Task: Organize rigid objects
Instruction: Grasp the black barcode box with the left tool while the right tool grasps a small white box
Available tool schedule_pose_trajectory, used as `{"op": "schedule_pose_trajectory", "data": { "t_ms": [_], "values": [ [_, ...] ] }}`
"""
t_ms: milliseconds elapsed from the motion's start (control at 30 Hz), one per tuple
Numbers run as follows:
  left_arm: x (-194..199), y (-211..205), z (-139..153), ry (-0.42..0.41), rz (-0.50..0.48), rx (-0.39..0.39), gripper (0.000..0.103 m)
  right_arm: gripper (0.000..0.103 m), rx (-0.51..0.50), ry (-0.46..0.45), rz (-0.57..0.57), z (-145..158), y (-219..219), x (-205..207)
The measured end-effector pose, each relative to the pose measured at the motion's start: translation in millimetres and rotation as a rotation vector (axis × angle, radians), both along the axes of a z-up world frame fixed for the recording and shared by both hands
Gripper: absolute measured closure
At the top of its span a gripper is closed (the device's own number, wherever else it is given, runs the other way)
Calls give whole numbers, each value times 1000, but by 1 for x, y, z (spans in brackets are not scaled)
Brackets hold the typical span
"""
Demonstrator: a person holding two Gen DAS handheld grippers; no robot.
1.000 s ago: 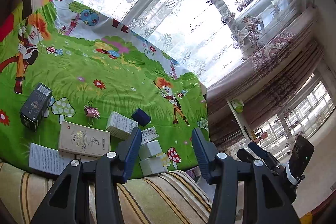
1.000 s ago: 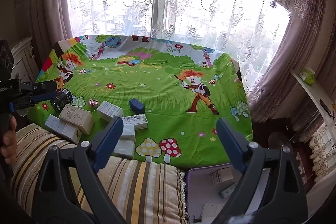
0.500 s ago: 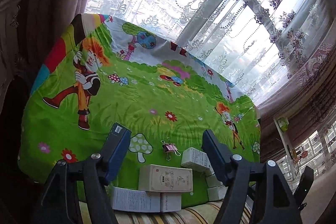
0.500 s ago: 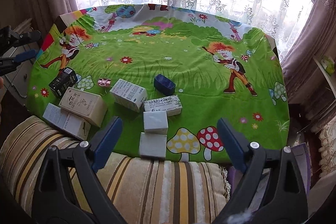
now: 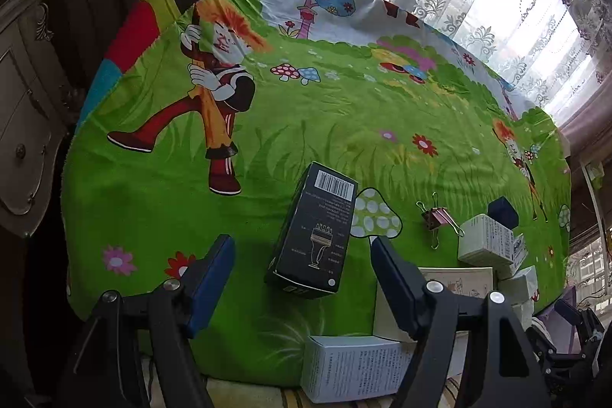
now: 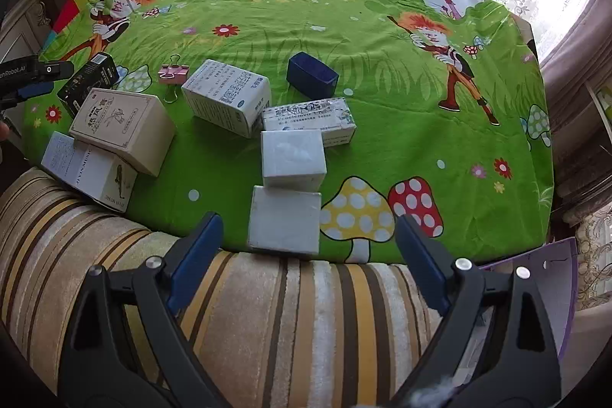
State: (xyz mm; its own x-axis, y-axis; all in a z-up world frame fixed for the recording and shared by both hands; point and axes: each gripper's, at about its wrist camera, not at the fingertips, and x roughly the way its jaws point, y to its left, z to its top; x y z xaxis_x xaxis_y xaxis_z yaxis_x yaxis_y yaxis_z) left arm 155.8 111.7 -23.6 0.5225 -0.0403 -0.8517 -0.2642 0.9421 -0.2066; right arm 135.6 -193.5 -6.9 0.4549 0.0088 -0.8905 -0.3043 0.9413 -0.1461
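Field notes, both tongs over the cluttered near edge of the surface (image 6: 382, 125), which wears a green cartoon cloth.

Left tongs (image 5: 302, 278): jaws apart, nothing pressed between them. The black box (image 5: 313, 236) lies flat in the gap, just ahead of the tips, touching neither pad. Right tongs (image 6: 308, 255): spread wide, empty, with the nearest white box (image 6: 285, 220) ahead of them at the cloth's edge.

Risks as I judge them:
- Black box lies slightly skewed to my left jaws; closing on it so could twist it or knock it against the cream box (image 5: 451, 280) beside it
- The white box sits at the very edge above the striped cushion (image 6: 267, 312); a nudge could tip it off
- Boxes are crowded, some touching; the second white box (image 6: 292, 159) butts against the long flat carton (image 6: 310, 119), so lifting one may drag its neighbour
- Pink binder clip (image 6: 174, 73) is small and easily swept aside

Writing legible:
- Barcode and a small device diagram on the black box; text too fine to read
- "JIYAN MUNIC" roughly, on the side of the pale box (image 6: 88, 171) under the cream one
- Chinese characters on the cream box and on the blue-and-white carton (image 6: 227, 94)
- "…nRobot.AI" on the left rig, seen from the right camera
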Motion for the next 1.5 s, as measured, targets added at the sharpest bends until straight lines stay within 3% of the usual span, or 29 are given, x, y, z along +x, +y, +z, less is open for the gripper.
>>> {"op": "schedule_pose_trajectory", "data": {
  "t_ms": [167,333,467,533,633,1167,1500],
  "values": [
    [5,-2,-7,27,-10,42,29,15,-34,37,15,-10,6,5],
    [9,-2,-12,37,-19,52,32,31,-31,104,20,-24,8,15],
    [12,-4,-17,51,-27,56,49,39,-25,114,19,-27,8,17],
    [12,-4,-19,57,-28,57,54,53,-20,125,25,-29,9,18],
    [11,-5,-19,51,-33,55,60,53,-13,123,29,-28,9,17],
    [-17,2,12,-102,33,1,63,54,9,1,27,-6,3,0],
    [-33,-46,43,-180,-87,-87,63,54,29,-84,11,14,-5,-13]
  ]
}}
